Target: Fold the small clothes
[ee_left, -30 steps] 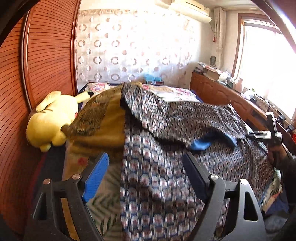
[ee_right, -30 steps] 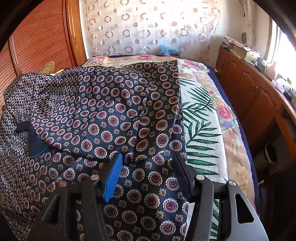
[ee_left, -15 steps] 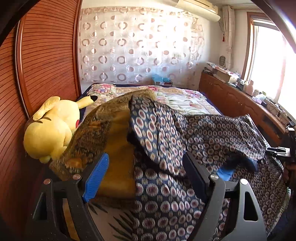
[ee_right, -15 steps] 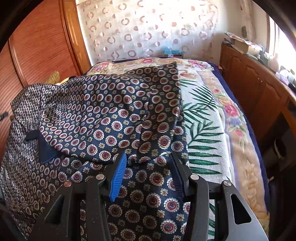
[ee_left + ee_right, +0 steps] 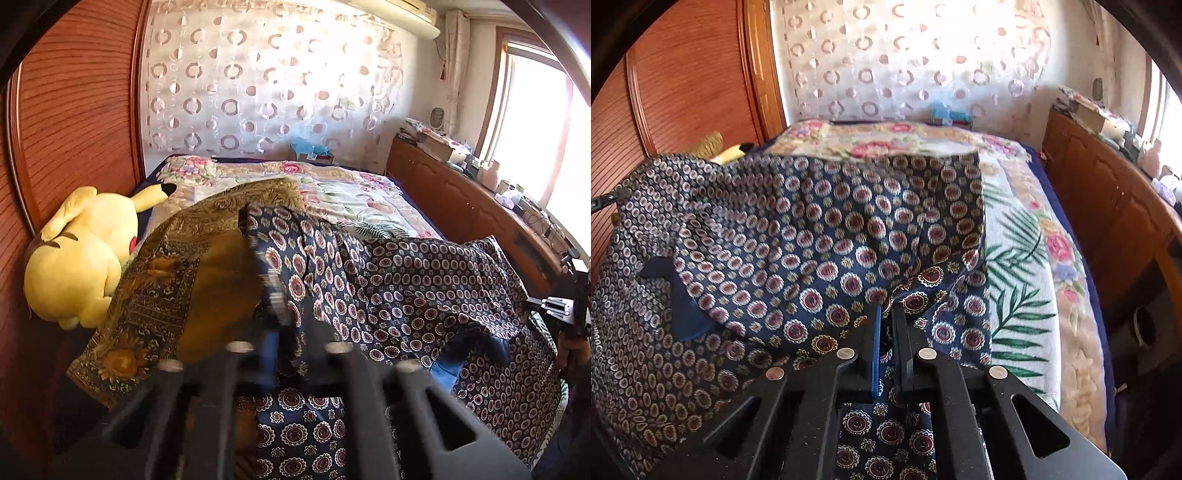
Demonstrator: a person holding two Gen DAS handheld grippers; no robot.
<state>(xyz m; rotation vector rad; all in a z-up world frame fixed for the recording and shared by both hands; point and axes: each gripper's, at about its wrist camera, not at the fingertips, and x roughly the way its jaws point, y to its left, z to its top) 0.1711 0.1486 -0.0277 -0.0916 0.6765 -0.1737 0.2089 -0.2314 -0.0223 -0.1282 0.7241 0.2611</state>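
On the bed (image 5: pixel 1019 266), spread over the floral quilt, lies the navy patterned garment (image 5: pixel 827 236) we are folding, one layer already turned back so a plain blue lining shows at its edge. Our right gripper (image 5: pixel 886 317) has its jaws pinched shut on a fold of that cloth at the near right side; the fabric bunches up between the blue pad and the black one. Our left gripper (image 5: pixel 288 321) is blurred in its own view, yet the jaws read as closed with the cloth's left edge drawn up between them.

We judge the step in hand to be a two-point grasp, ahead of carrying this edge across. To do it well, we should lift both corners evenly, keep the hem taut between the two hands so no slack sags in the middle, and lay it down square with the far edge before letting go.

Just beside the garment on the left lies a mustard patterned cloth (image 5: pixel 177 288), which we should avoid dragging along. Beyond that sits a yellow plush toy (image 5: pixel 81 254) against the wooden wardrobe (image 5: pixel 74 110).
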